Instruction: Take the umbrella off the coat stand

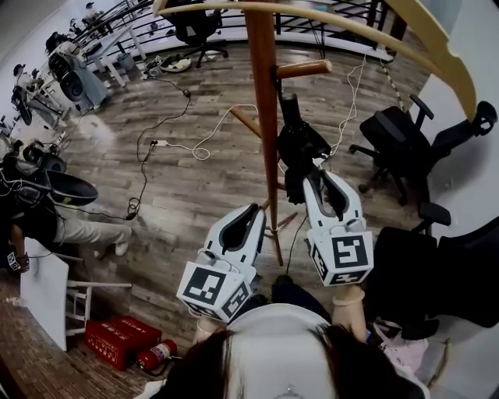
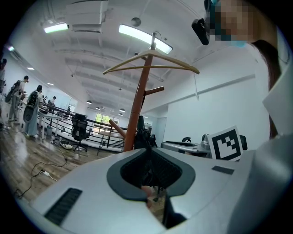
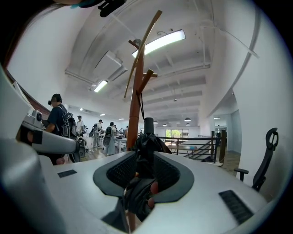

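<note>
A brown wooden coat stand (image 1: 261,93) rises in front of me, with a pale hanger bar (image 1: 351,23) across its top. A black folded umbrella (image 1: 296,144) hangs from a side peg (image 1: 304,68), close against the pole. My right gripper (image 1: 321,178) reaches level to the umbrella's lower end. In the right gripper view the umbrella (image 3: 145,137) stands between the parted jaws of the right gripper (image 3: 144,157); I see no clamping. My left gripper (image 1: 253,210) is lower and to the left, short of the pole, shut and empty. From it the stand (image 2: 137,109) and umbrella (image 2: 141,135) show ahead.
Black office chairs stand to the right (image 1: 405,132) and at the back (image 1: 199,27). White and black cables (image 1: 187,144) trail over the wooden floor. A seated person (image 1: 47,210) is at the left, with a red box and an extinguisher (image 1: 125,343) near my feet.
</note>
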A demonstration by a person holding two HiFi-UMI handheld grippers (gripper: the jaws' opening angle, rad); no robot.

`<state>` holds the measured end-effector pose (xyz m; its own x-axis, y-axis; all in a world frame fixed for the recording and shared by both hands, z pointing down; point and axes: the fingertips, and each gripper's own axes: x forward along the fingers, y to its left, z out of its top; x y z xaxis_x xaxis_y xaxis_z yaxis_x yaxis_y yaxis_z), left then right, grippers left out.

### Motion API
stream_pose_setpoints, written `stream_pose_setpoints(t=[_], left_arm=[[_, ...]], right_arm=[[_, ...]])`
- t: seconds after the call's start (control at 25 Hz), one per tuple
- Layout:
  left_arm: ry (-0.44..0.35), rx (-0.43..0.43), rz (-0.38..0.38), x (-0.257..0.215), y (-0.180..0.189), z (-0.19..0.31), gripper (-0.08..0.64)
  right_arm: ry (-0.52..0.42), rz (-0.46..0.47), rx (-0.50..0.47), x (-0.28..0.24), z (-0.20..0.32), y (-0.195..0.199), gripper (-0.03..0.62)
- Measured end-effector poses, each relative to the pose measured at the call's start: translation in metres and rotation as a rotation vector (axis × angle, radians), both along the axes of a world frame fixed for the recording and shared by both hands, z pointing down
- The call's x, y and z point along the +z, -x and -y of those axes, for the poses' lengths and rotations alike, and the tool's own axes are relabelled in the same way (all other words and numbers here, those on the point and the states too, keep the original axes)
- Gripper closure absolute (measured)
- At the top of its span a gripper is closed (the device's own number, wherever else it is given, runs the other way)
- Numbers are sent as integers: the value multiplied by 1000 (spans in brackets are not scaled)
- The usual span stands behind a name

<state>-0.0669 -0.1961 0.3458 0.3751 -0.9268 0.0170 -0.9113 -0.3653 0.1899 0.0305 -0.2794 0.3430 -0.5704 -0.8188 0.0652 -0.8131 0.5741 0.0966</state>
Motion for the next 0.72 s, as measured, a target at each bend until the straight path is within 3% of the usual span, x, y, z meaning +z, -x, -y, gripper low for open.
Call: stream_pose_setpoints(t=[0.72], left_arm=[[33, -32, 9, 10, 3, 18, 526]], right_arm=[[116, -52, -65, 32, 30, 15, 360]])
